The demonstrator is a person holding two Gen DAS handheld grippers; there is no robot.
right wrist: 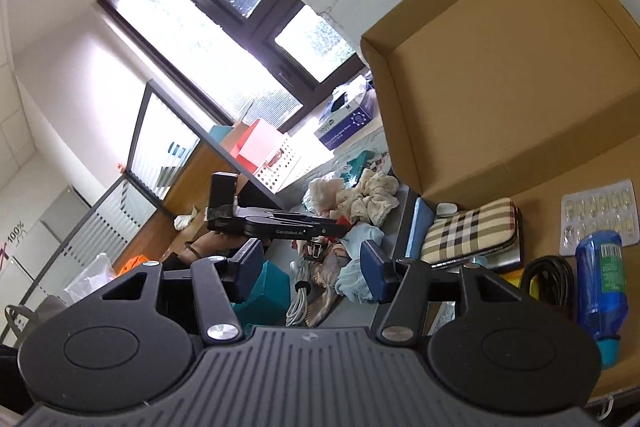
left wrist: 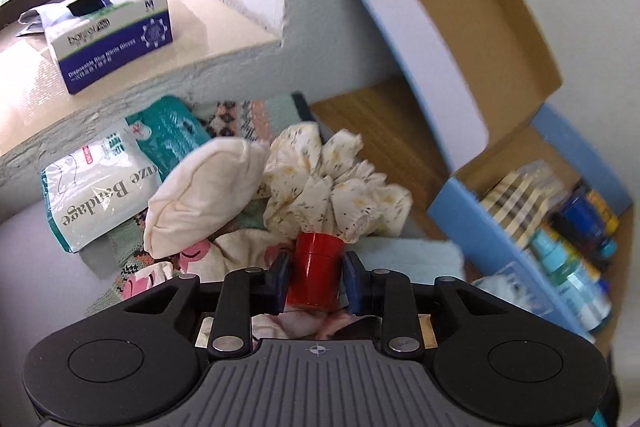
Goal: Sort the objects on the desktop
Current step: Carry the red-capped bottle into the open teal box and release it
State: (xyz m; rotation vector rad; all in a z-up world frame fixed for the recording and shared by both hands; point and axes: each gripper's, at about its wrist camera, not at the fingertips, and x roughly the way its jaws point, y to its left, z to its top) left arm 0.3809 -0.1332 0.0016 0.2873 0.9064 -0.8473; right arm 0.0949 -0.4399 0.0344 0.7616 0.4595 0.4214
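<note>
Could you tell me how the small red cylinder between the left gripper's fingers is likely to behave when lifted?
The red cylinder looks like rigid, glossy plastic, so it probably holds its shape but might slip. Being small, it is likely light. The left gripper clamps its round sides, so it could roll if released onto the cloth pile.

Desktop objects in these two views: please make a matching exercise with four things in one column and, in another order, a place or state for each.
Things:
1. red container
2. glove box
3. plaid case
4. right gripper

Places or states:
A. on the window ledge
B. open, nothing between its fingers
C. inside the open cardboard box
D. between the fingers of the left gripper

Pairs: 1-D, 2-A, 3-C, 4-B
</note>
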